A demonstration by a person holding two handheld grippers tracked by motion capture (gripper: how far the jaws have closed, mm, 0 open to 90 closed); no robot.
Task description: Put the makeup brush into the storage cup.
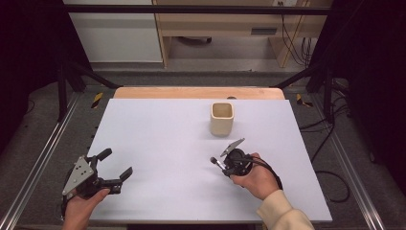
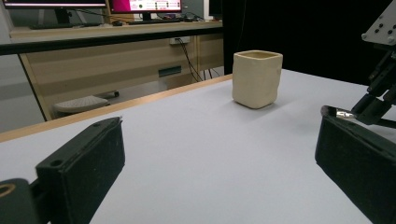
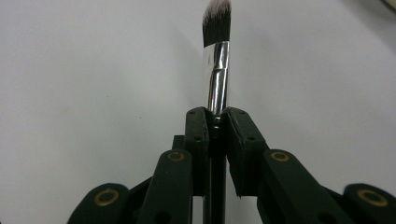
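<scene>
A cream square-mouthed cup (image 1: 222, 118) stands upright toward the back of the white board (image 1: 158, 139); it also rises ahead in the left gripper view (image 2: 257, 78). My right gripper (image 1: 221, 165) is shut on a small makeup brush (image 3: 216, 74), whose silver ferrule and dark bristles stick out past the jaws over the board, in front of the cup. The brush tip (image 2: 337, 112) pokes in at the right of the left gripper view. My left gripper (image 1: 116, 165) rests at the board's near left corner, open, with nothing between its wide-set jaws.
The board lies on a wooden table (image 1: 198, 92) inside a black frame (image 1: 191, 8). Behind stand a wooden desk (image 1: 230, 26) and cables (image 1: 297, 43). Monitors (image 2: 144, 5) sit on a far desk.
</scene>
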